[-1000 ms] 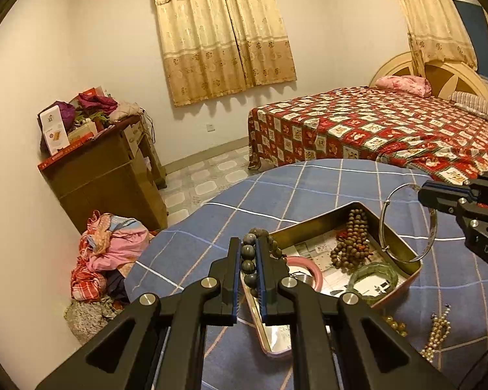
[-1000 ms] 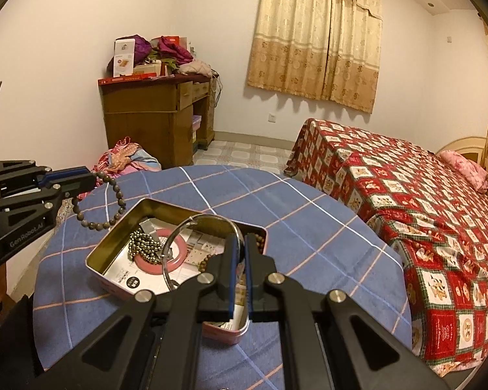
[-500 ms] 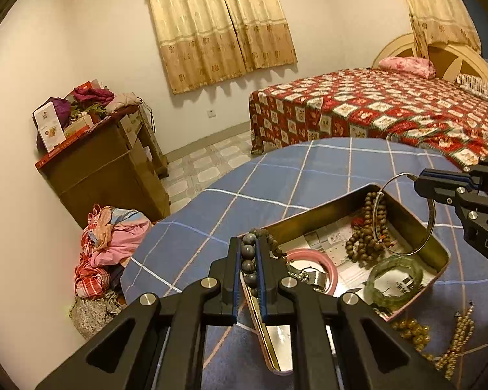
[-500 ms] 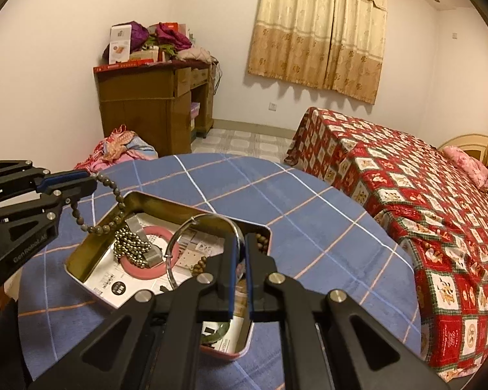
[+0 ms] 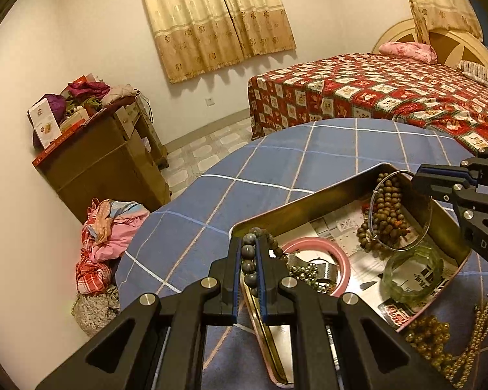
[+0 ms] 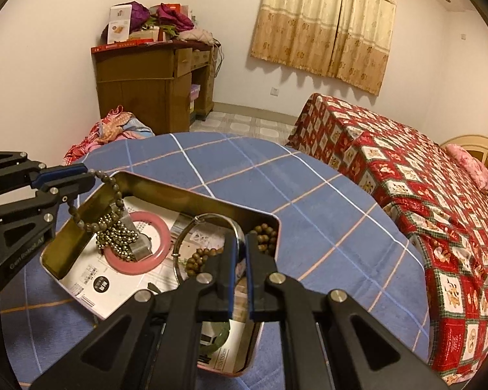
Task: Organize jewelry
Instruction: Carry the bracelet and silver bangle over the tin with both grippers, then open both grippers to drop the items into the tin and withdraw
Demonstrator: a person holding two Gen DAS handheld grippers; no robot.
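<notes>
A metal tin (image 5: 312, 200) (image 6: 192, 195) sits on the blue checked table. It holds a pink bangle (image 5: 338, 253) (image 6: 159, 253), a green jade bangle (image 5: 413, 276), brown wooden beads (image 5: 387, 214) (image 6: 266, 230) and a metal bead chain (image 6: 120, 234). My left gripper (image 5: 248, 256) (image 6: 81, 175) is shut on a grey bead bracelet (image 5: 248, 253) (image 6: 114, 191), which hangs over the tin's left end. My right gripper (image 6: 240, 253) (image 5: 423, 178) is shut on a thin silver bangle (image 6: 208, 219) (image 5: 403, 211) held low inside the tin's right end.
Golden bead strands (image 5: 452, 334) lie on the table beside the tin. Beyond the table are a bed with a red patterned cover (image 6: 406, 178), a wooden desk piled with things (image 6: 153, 74) and a heap of clothes (image 5: 110, 227) on the floor.
Both grippers have lowered toward the tin. The silver bangle has dropped from above the rim into the tin, and the grey bracelet hangs closer over the tin's left end.
</notes>
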